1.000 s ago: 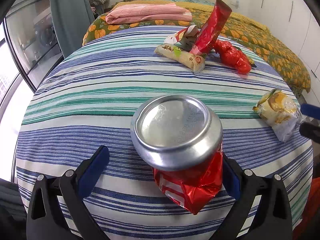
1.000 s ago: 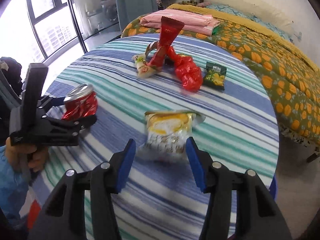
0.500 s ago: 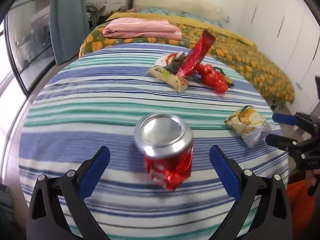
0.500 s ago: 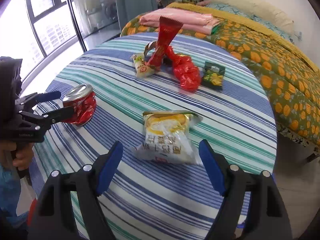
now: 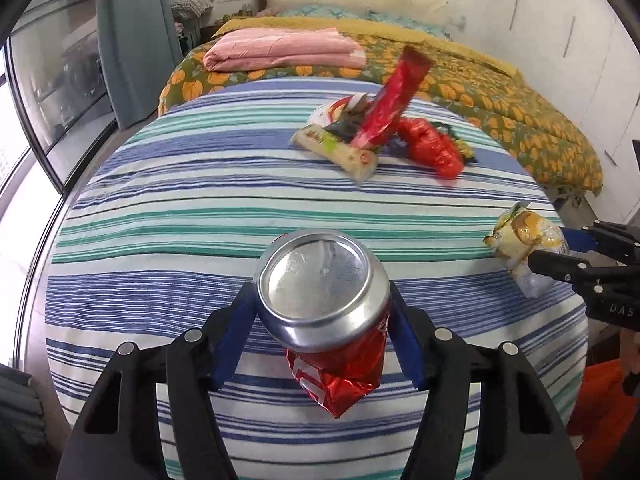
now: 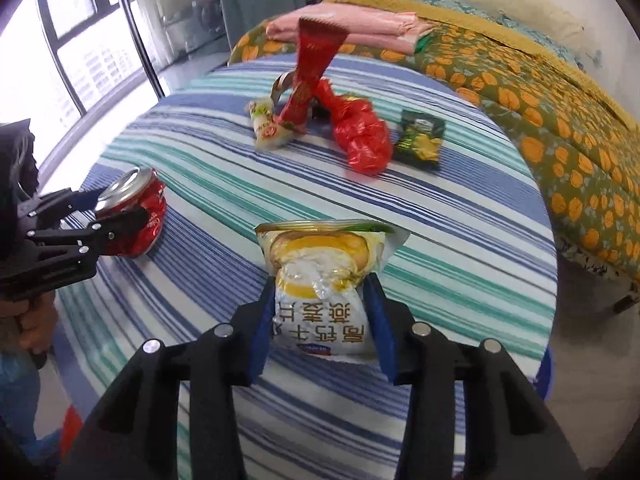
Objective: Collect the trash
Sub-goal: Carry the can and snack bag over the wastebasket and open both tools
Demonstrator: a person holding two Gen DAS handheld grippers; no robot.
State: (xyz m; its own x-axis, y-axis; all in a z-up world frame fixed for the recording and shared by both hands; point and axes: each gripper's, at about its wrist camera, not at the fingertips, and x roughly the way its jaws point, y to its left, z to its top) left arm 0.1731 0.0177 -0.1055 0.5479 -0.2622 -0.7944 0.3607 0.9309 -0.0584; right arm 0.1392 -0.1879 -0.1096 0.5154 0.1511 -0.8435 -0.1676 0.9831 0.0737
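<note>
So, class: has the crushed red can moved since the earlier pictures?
Yes. The crushed red can has shifted slightly left and nearer against the striped tablecloth, with the left hand-held gripper closing on it.

Left hand-held gripper [image 5: 322,320] closing, blue pads pressing both sides of the crushed red can [image 5: 326,316], silver end facing the camera. Striped counter [image 5: 180,240] below. Far side: a heap of wrappers [image 5: 376,136] around an upright red packet [image 5: 390,100]. At right, the right hand-held gripper [image 5: 560,250] pinches a yellow bag [image 5: 524,242].
</note>
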